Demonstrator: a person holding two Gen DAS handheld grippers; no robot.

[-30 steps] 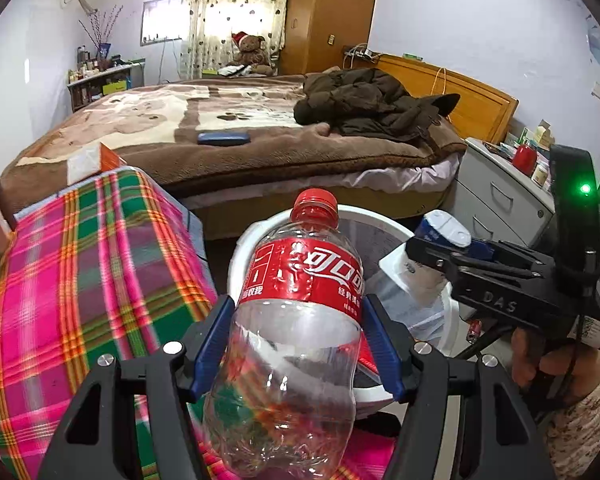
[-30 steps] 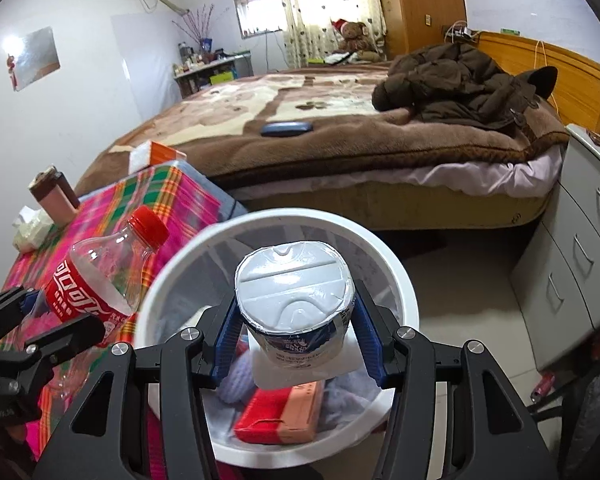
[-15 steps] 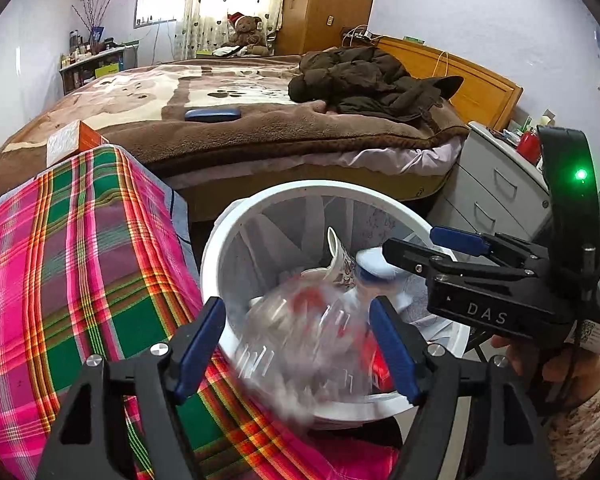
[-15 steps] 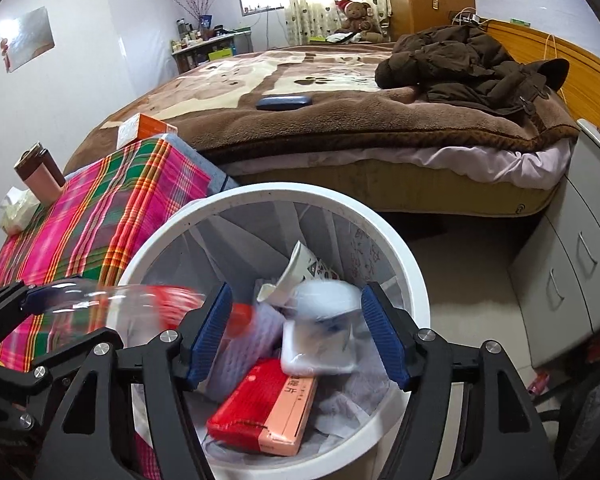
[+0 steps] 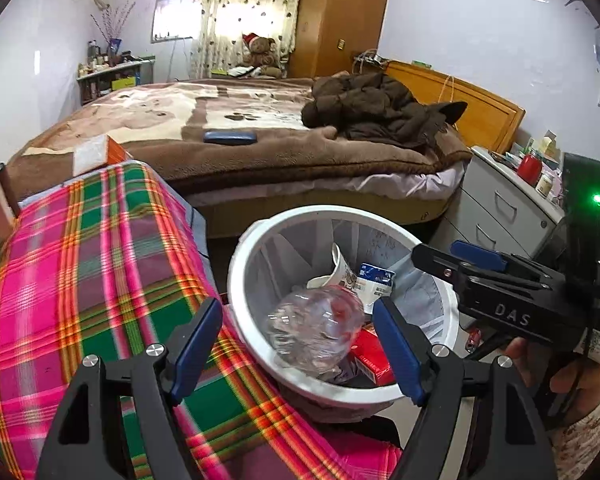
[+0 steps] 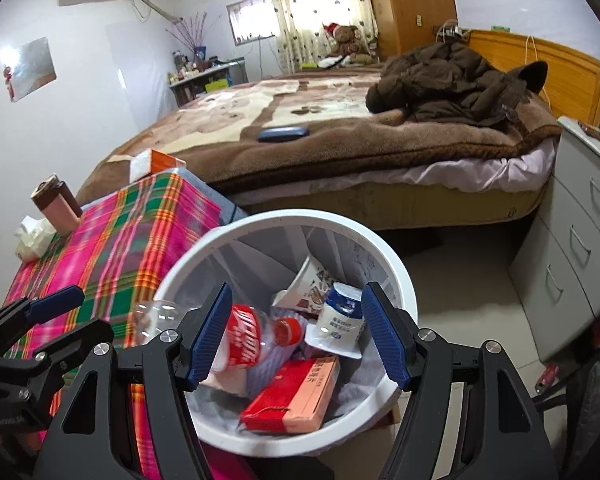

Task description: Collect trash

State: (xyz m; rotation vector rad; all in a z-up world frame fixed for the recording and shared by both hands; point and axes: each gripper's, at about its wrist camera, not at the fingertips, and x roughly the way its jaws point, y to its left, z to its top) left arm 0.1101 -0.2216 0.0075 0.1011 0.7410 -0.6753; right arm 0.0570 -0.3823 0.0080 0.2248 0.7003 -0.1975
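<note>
Drop step looked finished: both grippers, left [image 5: 296,348] and right [image 6: 296,334], hung spread and empty over the round white plastic bin [image 6: 396,276] at lower centre, clear red-labelled bottle [image 6: 244,344] inside; next, probably fetch more trash.

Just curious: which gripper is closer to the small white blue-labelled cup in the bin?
Right. The right gripper hovers above the small white blue-labelled cup; the left gripper is at the table-side rim of the white bin.
</note>
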